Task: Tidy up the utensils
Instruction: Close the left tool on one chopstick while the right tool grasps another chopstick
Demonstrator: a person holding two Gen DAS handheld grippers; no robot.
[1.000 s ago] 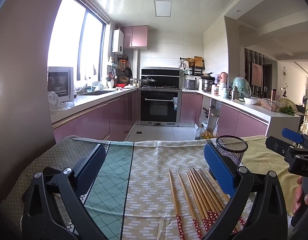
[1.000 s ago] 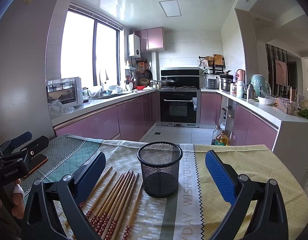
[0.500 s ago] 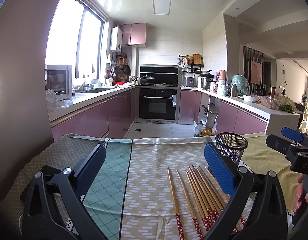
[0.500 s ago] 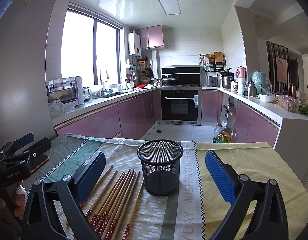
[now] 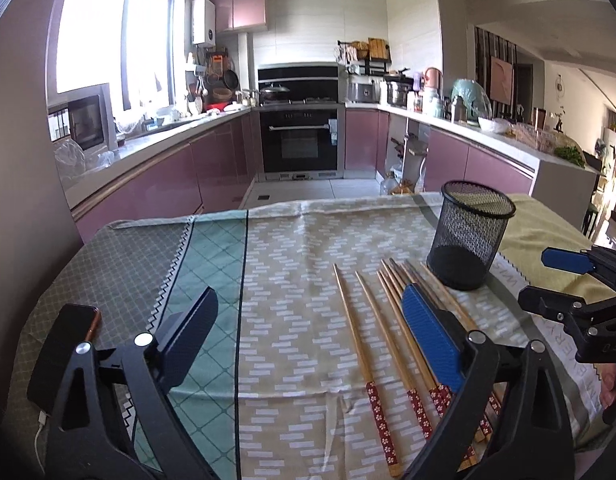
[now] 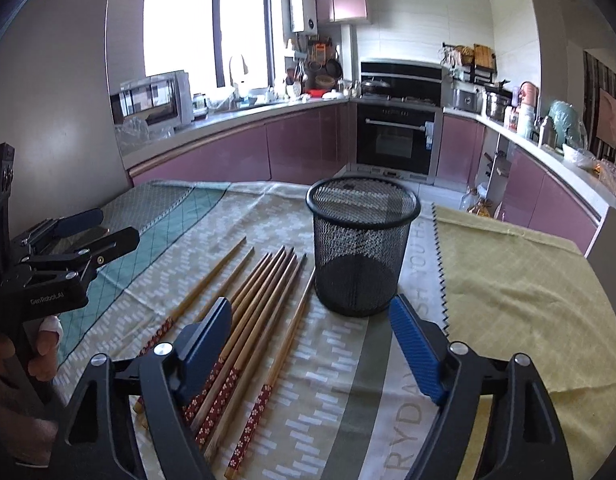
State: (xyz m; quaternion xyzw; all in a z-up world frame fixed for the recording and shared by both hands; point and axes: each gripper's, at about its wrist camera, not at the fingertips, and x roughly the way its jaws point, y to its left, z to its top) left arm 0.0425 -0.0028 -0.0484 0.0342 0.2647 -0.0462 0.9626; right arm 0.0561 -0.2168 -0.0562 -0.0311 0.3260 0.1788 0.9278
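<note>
Chopsticks (image 6: 264,300) lie loose on patterned cloth (image 5: 300,280) over desk, just left of upright black mesh cup (image 6: 361,248). Left gripper (image 5: 308,328) wide, jaws closing, nothing between. Right gripper (image 6: 311,332) likewise closing, unloaded, above chopstick handles. Phone (image 5: 64,352) at cloth's left edge.

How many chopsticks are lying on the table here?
About 8 chopsticks: two lie apart on the left, five bunched beside them, one nearest the mesh cup. The bunch is partly covered, so one may be hidden.
</note>
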